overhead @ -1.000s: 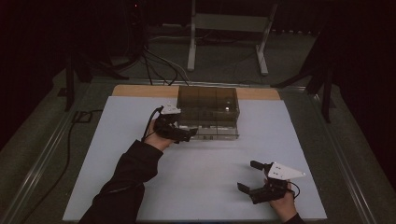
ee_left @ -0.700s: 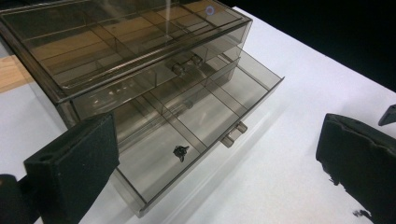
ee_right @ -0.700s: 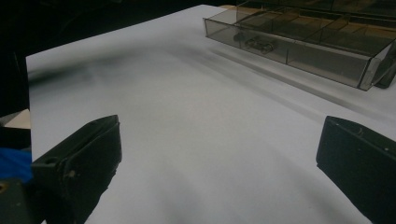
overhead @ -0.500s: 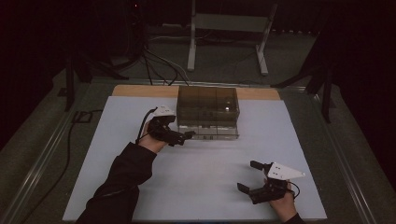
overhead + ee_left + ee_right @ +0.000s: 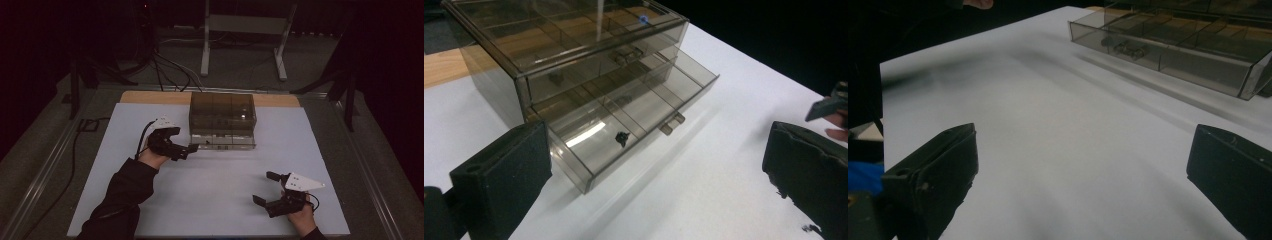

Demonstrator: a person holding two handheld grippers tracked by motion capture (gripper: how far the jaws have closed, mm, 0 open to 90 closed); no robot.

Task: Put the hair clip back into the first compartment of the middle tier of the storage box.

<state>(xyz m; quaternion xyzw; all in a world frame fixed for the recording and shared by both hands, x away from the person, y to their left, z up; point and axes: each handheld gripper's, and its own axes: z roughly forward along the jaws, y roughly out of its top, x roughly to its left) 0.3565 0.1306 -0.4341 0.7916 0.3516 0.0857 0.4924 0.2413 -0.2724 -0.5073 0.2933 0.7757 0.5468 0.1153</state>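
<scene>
While your left gripper [image 5: 186, 150] hovers with jaws spread just left of the smoky transparent plastic drawer cabinet [image 5: 222, 119], its bottom drawer [image 5: 634, 117] stands pulled out; your right gripper [image 5: 267, 187] rests agape, well apart.

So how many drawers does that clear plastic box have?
2 show. The upper drawer is pushed in; the lower drawer is pulled out toward the left gripper, with a small dark piece inside. None seem hidden.
</scene>
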